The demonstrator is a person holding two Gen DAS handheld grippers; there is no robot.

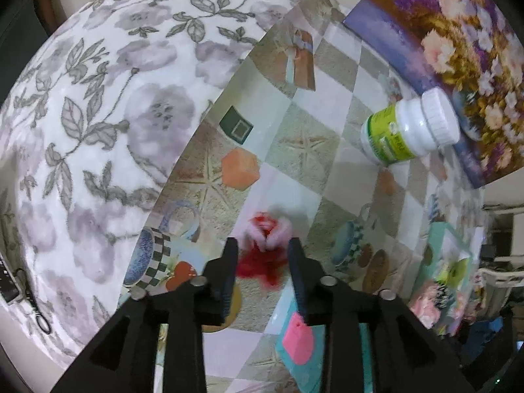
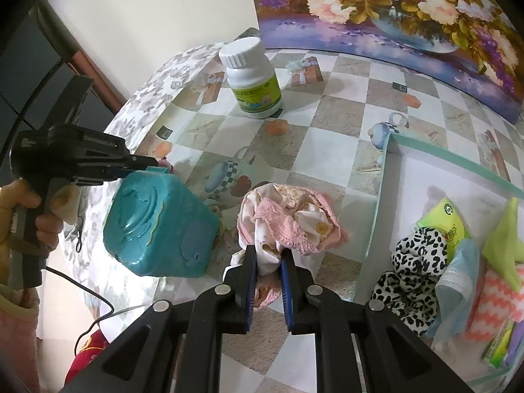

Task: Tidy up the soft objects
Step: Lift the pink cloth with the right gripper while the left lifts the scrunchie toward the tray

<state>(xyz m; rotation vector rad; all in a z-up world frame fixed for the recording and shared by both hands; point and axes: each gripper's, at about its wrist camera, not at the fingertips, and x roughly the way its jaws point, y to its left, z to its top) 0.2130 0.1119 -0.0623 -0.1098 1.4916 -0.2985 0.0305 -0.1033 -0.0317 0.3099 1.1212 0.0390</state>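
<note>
Right claw (image 2: 268, 263) is pinching the near edge of a pink-and-white cloth bundle (image 2: 288, 219), jaws nearly together with fabric squeezed between the pads. The bundle is sitting on the table (image 2: 334, 150), just left of the open box (image 2: 386, 170), touching or almost touching the teal plastic container (image 2: 157, 226) on its other side. The box is already holding soft stuff: a leopard-print cloth (image 2: 412, 271), a light blue cloth (image 2: 458, 281), a pink zigzag cloth (image 2: 494, 308) and a lime green cloth (image 2: 504, 249), plus a green packet (image 2: 442, 219).

Left claw (image 1: 263, 263) is pointing steeply down over a small red-and-pink fluffy thing (image 1: 268, 245) lying on the table. Jaws are partly open, one finger on each side of it; pads do not look to be pressing on it, though the frame is blurred there. In the right wrist view the left claw (image 2: 157, 163) is showing beyond the teal container, with a hand (image 2: 39, 216) on its handle.

Step in hand, as I read it: moving the cloth bundle into the box, while the fluffy thing is waiting at the far left of the table. Next move probably calls for lifting the bundle clear of the box wall and carrying it right; the grip is only on one edge, so the bundle may unfold or drag. A white pill bottle (image 2: 252, 78) and a flower painting (image 2: 393, 9) are standing at the back, well clear.
</note>
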